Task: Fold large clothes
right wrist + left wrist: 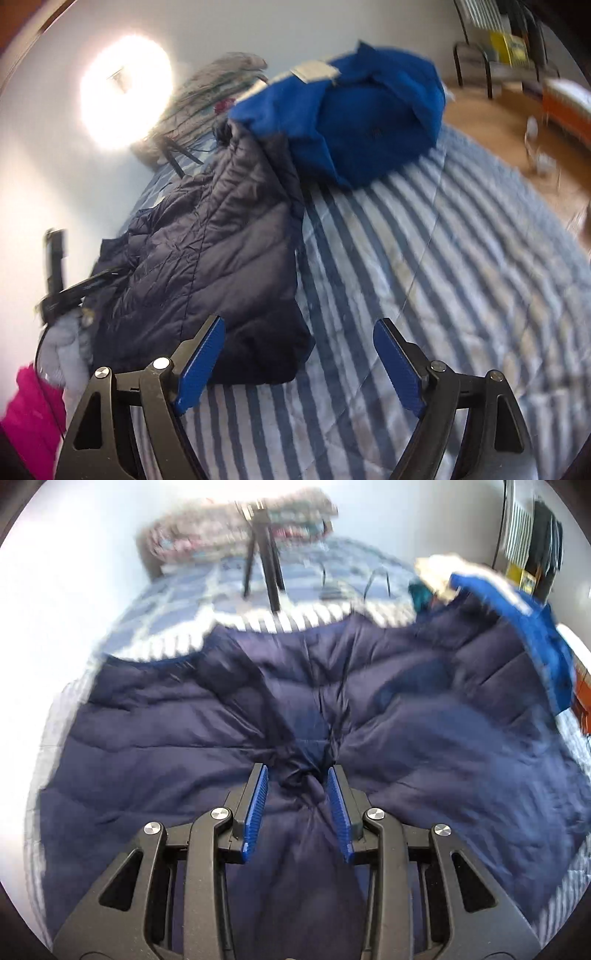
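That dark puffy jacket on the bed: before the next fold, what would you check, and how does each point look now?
1. Left tool has fabric of the navy jacket bunched between its fingers: ok.
2. Grip firm enough to lift: cannot tell.
3. Right tool open and holding nothing, free to take an edge: ok.
4. Jacket lying flat: not ok, creased, its blue lining bunched up at the far end.
5. Bare striped bedspread beside the jacket to fold on: ok.
6. Tripod apart from the jacket: cannot tell, picture blurred.
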`<state>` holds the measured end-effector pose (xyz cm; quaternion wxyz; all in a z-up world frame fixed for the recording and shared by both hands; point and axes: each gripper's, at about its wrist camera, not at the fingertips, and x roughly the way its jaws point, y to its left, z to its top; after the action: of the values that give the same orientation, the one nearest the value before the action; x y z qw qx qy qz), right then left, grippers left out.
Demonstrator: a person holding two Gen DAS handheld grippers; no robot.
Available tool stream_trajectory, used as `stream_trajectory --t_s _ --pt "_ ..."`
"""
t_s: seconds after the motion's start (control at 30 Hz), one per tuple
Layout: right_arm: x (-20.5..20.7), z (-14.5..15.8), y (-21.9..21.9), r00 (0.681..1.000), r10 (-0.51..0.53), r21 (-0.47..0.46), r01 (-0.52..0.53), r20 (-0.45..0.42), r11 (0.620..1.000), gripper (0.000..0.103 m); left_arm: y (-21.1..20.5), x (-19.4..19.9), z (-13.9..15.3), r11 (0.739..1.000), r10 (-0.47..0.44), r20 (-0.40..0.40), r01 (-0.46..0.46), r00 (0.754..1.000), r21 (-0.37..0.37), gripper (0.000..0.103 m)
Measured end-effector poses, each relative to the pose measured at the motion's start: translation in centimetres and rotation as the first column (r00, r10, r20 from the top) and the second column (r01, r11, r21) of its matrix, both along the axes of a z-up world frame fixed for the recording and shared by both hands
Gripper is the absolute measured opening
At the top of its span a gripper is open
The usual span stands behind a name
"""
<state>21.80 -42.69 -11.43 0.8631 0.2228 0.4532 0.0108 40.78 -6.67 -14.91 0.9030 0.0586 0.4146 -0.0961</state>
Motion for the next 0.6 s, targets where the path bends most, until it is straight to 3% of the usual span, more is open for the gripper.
stream_trajectory --t_s 0.13,0.3,0.37,0.4,0.53,0.6 --pt "0.4 -1.7 -0.5 0.999 -0.034 0.111 0.037 -0.029 0.993 0.089 1.2 -5.2 1.9 0.998 -0.023 0.026 0.025 0.999 -0.056 0.034" --pt "2.0 -3.3 0.4 0.996 -0.079 0.175 0.085 -0.041 0.981 0.087 0.7 -9.4 -0.5 0.998 -0.059 0.000 0.059 0.998 -0.034 0.034" --pt "2.9 -3.3 1.3 0.997 -0.067 0.173 0.074 -0.049 0.982 0.067 0.5 -9.5 -2.3 0.997 -0.051 -0.038 0.049 0.998 -0.053 0.034" --pt "3.2 -3.0 1.8 0.997 -0.051 0.168 0.059 -0.051 0.984 0.047 0.4 -9.4 -3.2 0.997 -0.049 -0.067 0.045 0.997 -0.066 0.034" --pt "3.7 0.5 5.0 1.000 -0.010 -0.040 0.010 0.004 0.999 0.021 -0.1 -9.3 -4.8 0.997 -0.067 -0.073 0.065 0.995 -0.028 0.034" --pt "3.7 2.3 6.5 0.999 0.028 -0.114 -0.023 0.040 0.993 0.013 0.3 -9.3 -4.3 0.998 -0.049 -0.097 0.044 0.994 -0.052 0.034"
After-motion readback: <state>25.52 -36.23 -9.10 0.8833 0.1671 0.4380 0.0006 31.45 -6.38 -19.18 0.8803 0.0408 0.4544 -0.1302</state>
